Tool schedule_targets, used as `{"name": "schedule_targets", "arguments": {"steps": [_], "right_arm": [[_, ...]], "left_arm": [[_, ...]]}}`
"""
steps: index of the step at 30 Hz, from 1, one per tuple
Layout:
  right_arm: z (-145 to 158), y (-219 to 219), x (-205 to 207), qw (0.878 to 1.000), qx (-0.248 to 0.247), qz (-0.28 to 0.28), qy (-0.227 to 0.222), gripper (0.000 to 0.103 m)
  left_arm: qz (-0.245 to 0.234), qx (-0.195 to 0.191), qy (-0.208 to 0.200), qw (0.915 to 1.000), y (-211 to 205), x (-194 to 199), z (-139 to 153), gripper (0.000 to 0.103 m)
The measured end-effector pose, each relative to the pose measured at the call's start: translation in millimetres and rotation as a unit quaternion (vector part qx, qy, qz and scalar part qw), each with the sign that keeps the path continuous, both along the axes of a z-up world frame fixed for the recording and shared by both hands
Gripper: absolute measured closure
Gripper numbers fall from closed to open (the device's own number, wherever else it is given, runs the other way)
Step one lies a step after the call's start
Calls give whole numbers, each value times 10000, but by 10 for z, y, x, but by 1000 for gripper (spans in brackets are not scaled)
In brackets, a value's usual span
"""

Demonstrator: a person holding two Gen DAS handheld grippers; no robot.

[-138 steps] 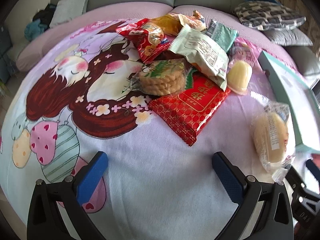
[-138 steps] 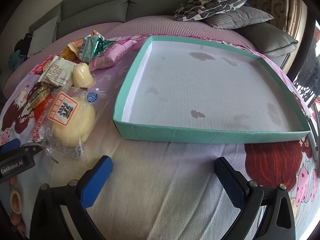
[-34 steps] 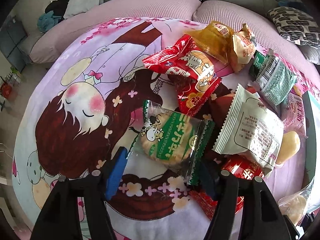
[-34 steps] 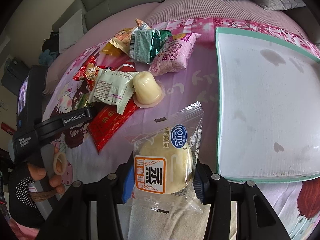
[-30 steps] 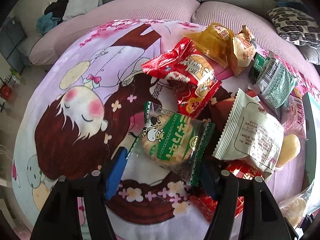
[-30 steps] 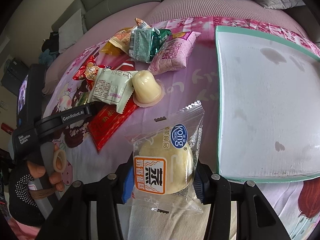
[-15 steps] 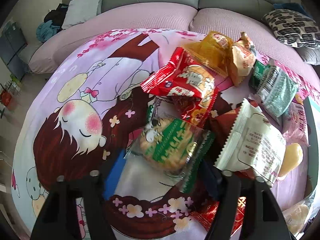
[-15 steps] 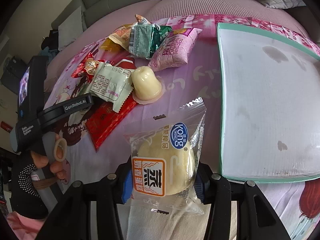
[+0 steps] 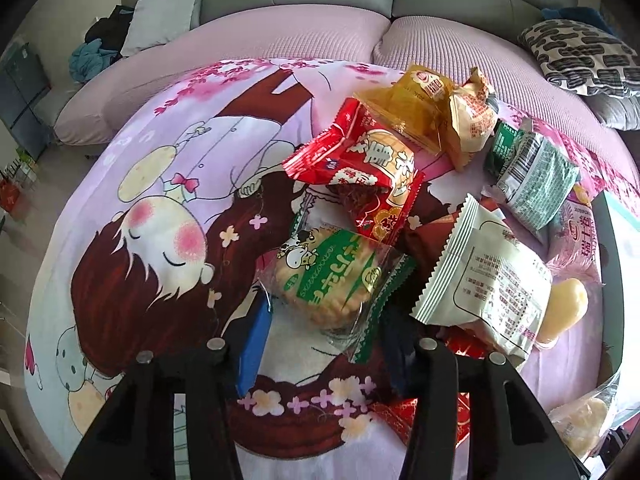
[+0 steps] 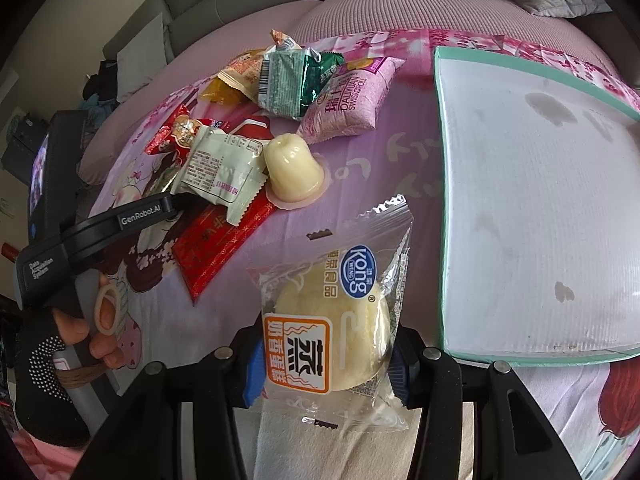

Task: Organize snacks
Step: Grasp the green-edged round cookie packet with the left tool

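Note:
A green packet of round crackers sits between the blue pads of my left gripper. The jaws are closing, and both pads press into its crumpled wrapper. My right gripper is shut on a clear packet with a pale bun, held above the cloth left of the teal tray. The tray is white inside and holds nothing. More snacks lie heaped beyond the left gripper: a red packet, a yellow packet, a white packet and a grey-green packet.
A pink packet, a jelly cup and a flat red packet lie on the printed cloth between the heap and the tray. A gloved hand holds the left gripper's handle. A grey sofa with cushions rings the round pink seat.
The left jaws have narrowed onto the cracker packet, whose wrapper has crumpled and tilted up. The right gripper has kept still with the bun packet.

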State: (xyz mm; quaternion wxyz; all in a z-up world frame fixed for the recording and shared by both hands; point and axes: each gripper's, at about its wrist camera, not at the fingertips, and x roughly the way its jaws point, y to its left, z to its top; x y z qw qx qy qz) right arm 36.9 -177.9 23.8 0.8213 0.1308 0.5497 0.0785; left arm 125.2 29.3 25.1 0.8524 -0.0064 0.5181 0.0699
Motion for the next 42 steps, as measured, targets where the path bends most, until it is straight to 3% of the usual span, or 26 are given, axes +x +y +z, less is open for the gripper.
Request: {"name": "schedule_targets", "arguments": {"steps": [11, 12, 13, 20, 24, 29, 37, 42], "right_arm": [[27, -19, -11, 10000, 19, -57, -55, 51], [27, -17, -12, 10000, 17, -56, -59, 51], [27, -14, -13, 10000, 17, -61, -61, 51], [23, -11, -17, 10000, 8, -61, -59, 51], [21, -13, -20, 10000, 5, -60, -60, 51], [20, -10, -17, 10000, 8, -66, -60, 51], [9, -11, -21, 10000, -5, -59, -60, 51], [3, -6, -18, 10000, -19, -56, -56, 51]], "left_arm": [[58, -60, -312, 9995, 37, -171, 285, 52], [48, -62, -327, 9994, 37, -162, 302, 57], [26, -84, -338, 9994, 32, -176, 322, 72], [128, -348, -363, 9987, 83, -151, 286, 74], [383, -623, -376, 9966, 195, -89, 180, 49], [445, -942, -335, 9940, 252, -95, 153, 45], [21, -189, -347, 9992, 74, -189, 354, 40], [19, -190, -637, 9978, 140, -235, 531, 30]]}}
